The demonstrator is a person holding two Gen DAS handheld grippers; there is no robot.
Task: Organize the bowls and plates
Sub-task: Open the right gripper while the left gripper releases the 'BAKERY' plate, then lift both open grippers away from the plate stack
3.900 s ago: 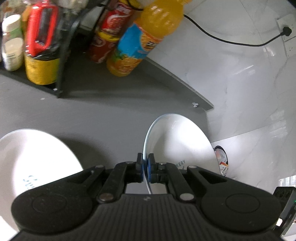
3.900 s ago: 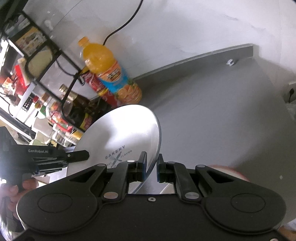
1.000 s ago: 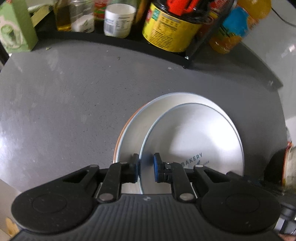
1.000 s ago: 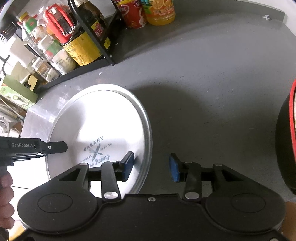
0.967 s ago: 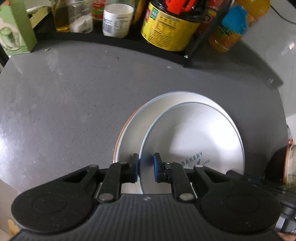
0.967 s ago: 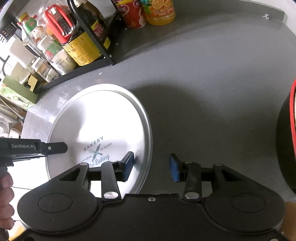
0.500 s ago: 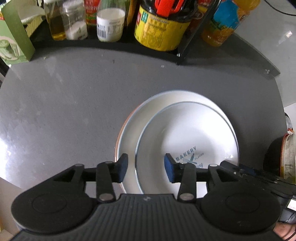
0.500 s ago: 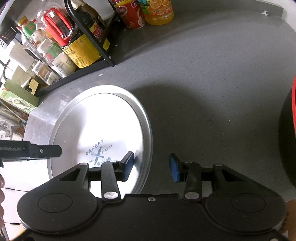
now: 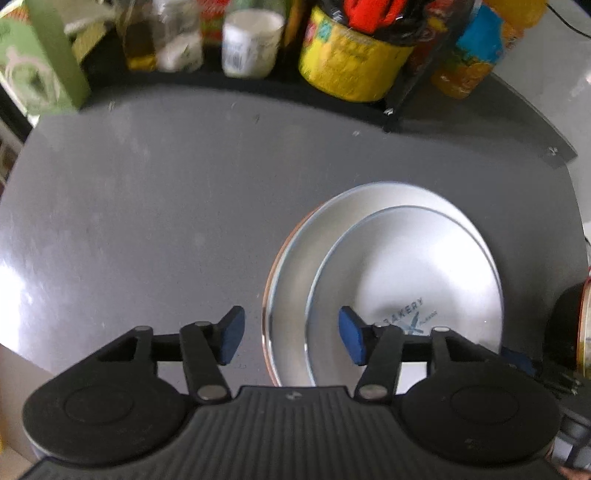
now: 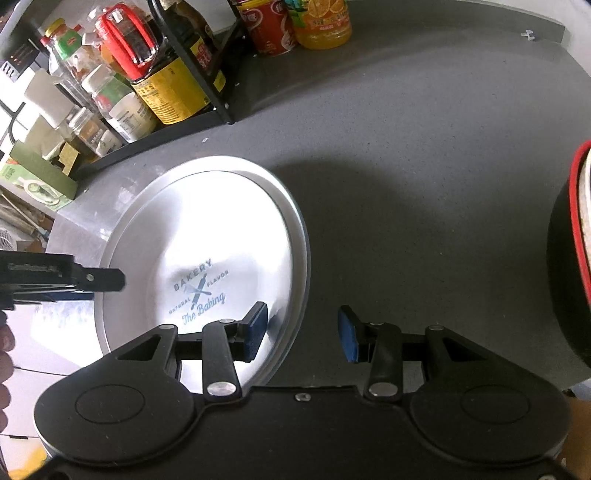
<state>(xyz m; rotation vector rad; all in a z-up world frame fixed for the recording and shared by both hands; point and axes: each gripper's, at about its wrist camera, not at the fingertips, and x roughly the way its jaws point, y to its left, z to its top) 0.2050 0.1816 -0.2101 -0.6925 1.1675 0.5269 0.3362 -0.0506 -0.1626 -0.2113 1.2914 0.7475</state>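
- Nearest in the left wrist view: left gripper (image 9: 288, 334), jaws spread wide and holding nothing, blue pads (image 9: 231, 334) hanging over the near edge of the plate stack.
- Nearest in the right wrist view: right gripper (image 10: 301, 334), jaws likewise wide and empty, left pad over the right rim of the stack, right pad over bare desk (image 10: 424, 177).
- Just beyond both: small white plate (image 10: 207, 258) (printed "BAKERY", "NATURAL FLAVOR", "The Baking") lying flat inside a larger white plate (image 9: 295, 280), shifted toward that plate's right side in the left wrist view.
- Under the larger plate, an orange rim (image 9: 282, 254) peeking out along the left edge; whether a plate or a bowl, cannot tell.
- Stack resting on the grey desk, toward its near edge.
- At the left of the right wrist view, black tip of the left gripper reaching over the stack's far rim, with a person's fingers (image 10: 5, 345) at the frame edge.
- At the far right, a dark round vessel with a red rim (image 10: 574, 229), cut off by the frame (contents unclear).
- Farther back on the desk, a black wire rack (image 10: 207, 70) crowded with bottles and jars: yellow-labelled dark bottle with a red handle (image 10: 159, 66), white-lidded jar (image 9: 251, 42), green carton (image 9: 44, 70).
- Farthest, beside the rack: red can (image 10: 267, 26) and orange drink bottle (image 10: 321, 22) standing against the pale wall.
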